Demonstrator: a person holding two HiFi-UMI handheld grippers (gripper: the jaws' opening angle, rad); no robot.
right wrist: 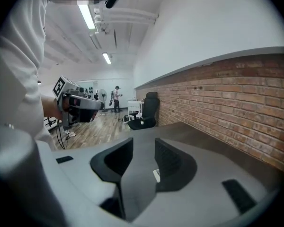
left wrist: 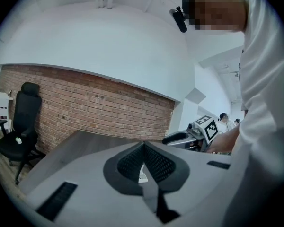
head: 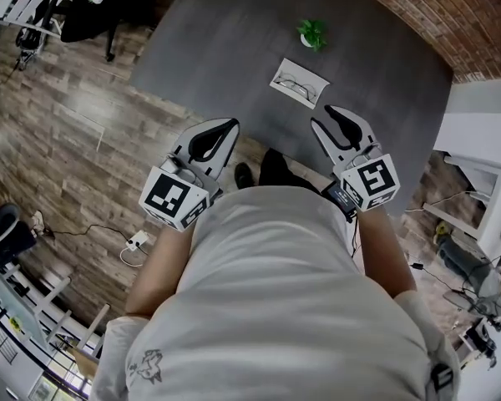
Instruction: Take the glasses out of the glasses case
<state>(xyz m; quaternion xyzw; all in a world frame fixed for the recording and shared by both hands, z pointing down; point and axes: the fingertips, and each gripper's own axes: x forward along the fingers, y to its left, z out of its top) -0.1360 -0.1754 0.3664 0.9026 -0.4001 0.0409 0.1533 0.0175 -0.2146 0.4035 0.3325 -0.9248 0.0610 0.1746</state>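
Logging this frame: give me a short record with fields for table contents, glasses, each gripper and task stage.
table: dark tabletop holding a small green plant and a white glasses case
glasses: glasses lie on the case, nothing touching them
left gripper: left gripper shut, empty, by the table's near edge
right gripper: right gripper open, empty, apart from the case
task stage: not begun; glasses not yet taken out
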